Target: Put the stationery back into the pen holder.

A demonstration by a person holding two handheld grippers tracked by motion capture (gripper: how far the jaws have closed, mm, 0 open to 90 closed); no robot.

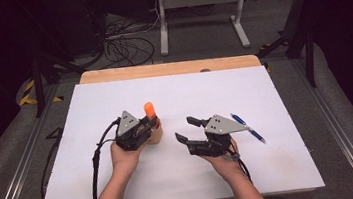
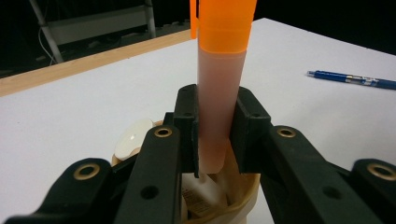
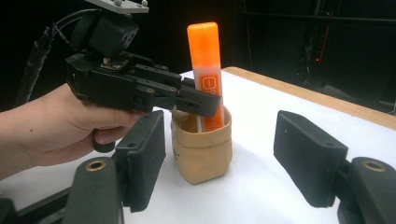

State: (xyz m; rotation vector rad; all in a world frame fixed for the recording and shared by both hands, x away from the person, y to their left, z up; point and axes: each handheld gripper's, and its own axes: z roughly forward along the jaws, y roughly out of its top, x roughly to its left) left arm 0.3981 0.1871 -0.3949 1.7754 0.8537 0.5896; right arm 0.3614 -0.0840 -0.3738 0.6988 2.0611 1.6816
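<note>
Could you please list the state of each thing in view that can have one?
Orange marker: capped, upright, lower end in the pouch, gripped.
Tan pouch: open-topped, standing on the table.
Blue pen: lying flat, untouched.
Left gripper: shut on the marker.
Right gripper: open, holding nothing.

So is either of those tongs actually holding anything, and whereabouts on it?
The left tongs grip the orange highlighter on its pale barrel, below the cap, upright in the tan pouch. The right tongs stand open, holding nothing.

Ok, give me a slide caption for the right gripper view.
Left tool clamps the orange marker upright in the tan pouch; right tool waits open.
</note>
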